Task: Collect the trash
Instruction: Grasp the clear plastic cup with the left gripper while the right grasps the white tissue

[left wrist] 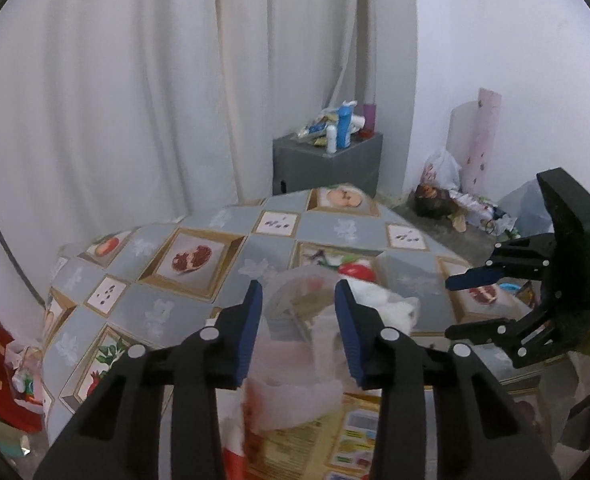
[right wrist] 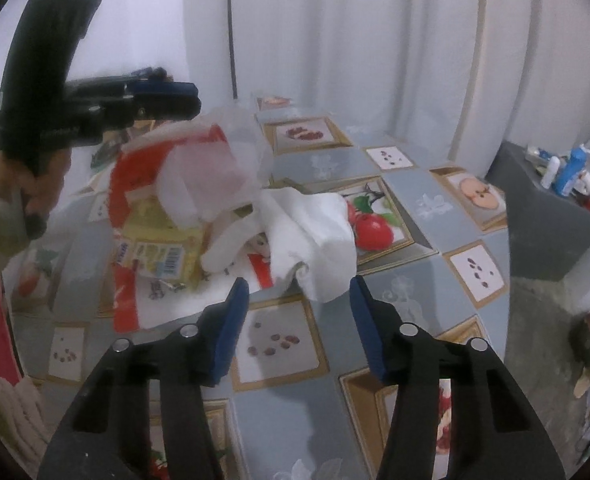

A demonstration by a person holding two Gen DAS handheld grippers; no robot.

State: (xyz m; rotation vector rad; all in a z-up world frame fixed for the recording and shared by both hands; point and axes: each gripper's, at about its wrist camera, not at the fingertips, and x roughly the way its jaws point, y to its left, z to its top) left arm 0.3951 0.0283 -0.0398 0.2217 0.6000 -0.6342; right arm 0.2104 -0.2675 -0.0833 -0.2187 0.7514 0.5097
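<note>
A translucent plastic bag (left wrist: 295,336) lies on the table, also in the right wrist view (right wrist: 211,164). My left gripper (left wrist: 298,328) is open, its fingers either side of the bag; I cannot tell if they touch it. In the right wrist view the left gripper (right wrist: 193,98) hovers above the bag. A crumpled white tissue (right wrist: 315,236) lies right of the bag, also showing in the left wrist view (left wrist: 391,308). A red and yellow wrapper (right wrist: 151,236) lies under the bag. My right gripper (right wrist: 299,324) is open and empty, just short of the tissue; it shows at the right (left wrist: 451,304).
The table wears a grey fruit-print cloth (right wrist: 427,196). A grey box (left wrist: 327,164) with bottles stands beyond the table's far corner. White curtains hang behind. Bags and clutter lie on the floor at the right (left wrist: 455,204) and left (left wrist: 3,384).
</note>
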